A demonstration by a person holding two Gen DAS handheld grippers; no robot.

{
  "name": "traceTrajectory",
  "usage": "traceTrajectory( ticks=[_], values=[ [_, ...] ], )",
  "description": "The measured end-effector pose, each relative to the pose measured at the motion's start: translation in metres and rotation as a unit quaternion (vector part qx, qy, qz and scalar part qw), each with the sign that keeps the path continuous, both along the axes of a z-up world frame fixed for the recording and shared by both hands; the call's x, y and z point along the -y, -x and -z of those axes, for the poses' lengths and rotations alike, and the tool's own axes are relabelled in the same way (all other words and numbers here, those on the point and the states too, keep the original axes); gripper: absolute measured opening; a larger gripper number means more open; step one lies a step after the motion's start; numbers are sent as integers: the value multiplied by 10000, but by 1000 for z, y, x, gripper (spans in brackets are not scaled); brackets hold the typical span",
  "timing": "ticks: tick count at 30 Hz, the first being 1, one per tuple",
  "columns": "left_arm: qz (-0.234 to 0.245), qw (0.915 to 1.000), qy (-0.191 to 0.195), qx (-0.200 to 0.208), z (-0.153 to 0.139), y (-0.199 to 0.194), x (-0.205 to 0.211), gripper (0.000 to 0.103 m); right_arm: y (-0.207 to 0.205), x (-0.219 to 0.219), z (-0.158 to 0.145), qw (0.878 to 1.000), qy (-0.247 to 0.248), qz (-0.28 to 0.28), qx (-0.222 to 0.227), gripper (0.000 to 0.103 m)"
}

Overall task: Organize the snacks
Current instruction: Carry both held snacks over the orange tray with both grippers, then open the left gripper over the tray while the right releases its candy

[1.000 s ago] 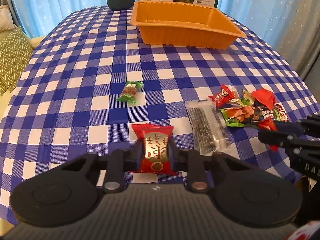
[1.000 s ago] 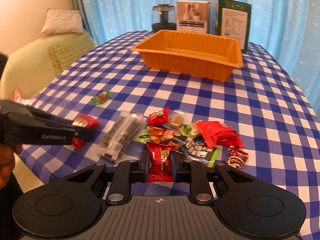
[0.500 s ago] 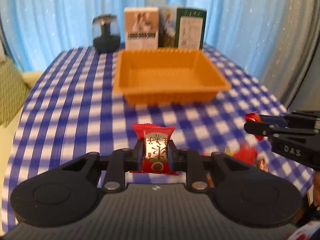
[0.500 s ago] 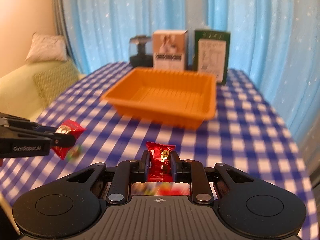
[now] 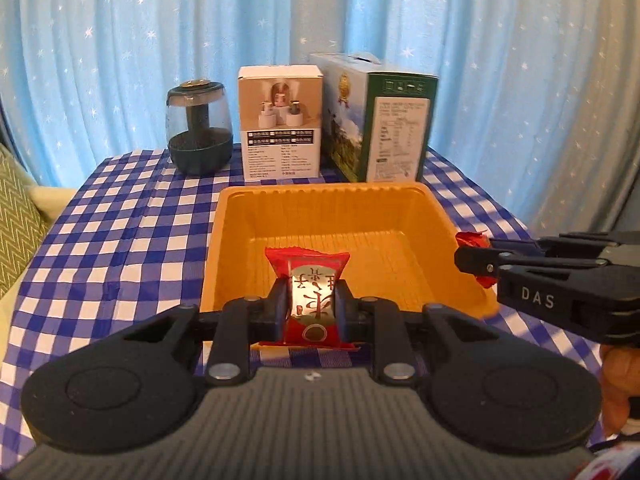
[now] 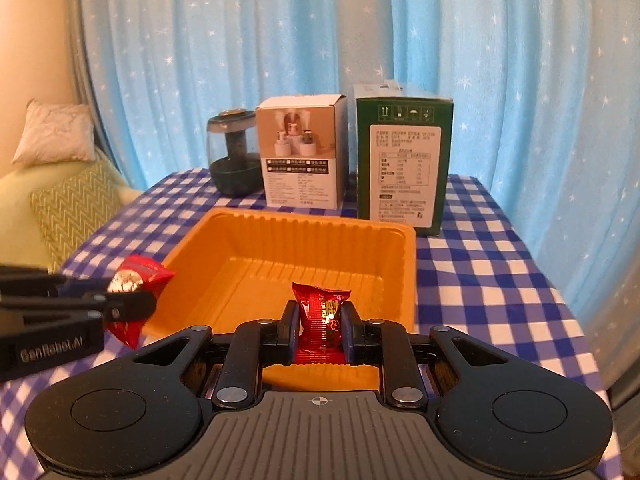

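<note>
left gripper (image 5: 311, 307) closed on a red-and-silver snack packet (image 5: 308, 298), its fingers (image 5: 280, 306) pressing the packet's two sides; the packet stood upright, long axis vertical, printed face toward the camera, held in the air at the near rim of the orange tray (image 5: 240, 232). right gripper (image 6: 320, 326) likewise clamped a dark red candy packet (image 6: 320, 320), upright with its crimped end up, above the tray's near wall. in the left wrist view the right gripper entered from the right, level with the tray's right rim. behind the tray on the blue checked tablecloth (image 5: 120, 232) stood a dark jar (image 5: 199, 128), a white box (image 5: 280, 124) and a green box (image 5: 384, 120), side by side
</note>
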State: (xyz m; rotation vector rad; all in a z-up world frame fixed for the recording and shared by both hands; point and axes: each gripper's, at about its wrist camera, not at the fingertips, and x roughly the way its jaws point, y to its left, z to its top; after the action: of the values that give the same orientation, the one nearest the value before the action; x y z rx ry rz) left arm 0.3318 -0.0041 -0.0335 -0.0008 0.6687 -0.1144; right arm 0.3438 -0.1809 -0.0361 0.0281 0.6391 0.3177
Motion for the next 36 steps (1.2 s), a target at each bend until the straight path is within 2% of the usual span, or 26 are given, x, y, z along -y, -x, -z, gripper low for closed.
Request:
traceTrajectory(
  ticks=[3,9,22,25,27,36],
  values=[
    [-78,9999,120,-33,6,-15,-3,22,-20,-2,6,9998,-142,12,-106,22],
    [-197,9997,141,-72,19,-41,-9,22,-45,-11,23,9996,-60,38,-272,22],
    [-156,9994,254,-198,42,-62,-9,22,-64,-17,51,9982,109,34,-586,22],
    [-212,9991,346,-96,42,-62,-10,23,-66,-16,52,9981,119,56,-602,22],
    [-209,9991,350,-89,43,-62,-11,33,-66,-17,52,9980,134,57,-618,22],
    [-262,9992,281,-96,41,-61,-14,35,-66,-19,51,9979,161,54,-620,22]
  ],
)
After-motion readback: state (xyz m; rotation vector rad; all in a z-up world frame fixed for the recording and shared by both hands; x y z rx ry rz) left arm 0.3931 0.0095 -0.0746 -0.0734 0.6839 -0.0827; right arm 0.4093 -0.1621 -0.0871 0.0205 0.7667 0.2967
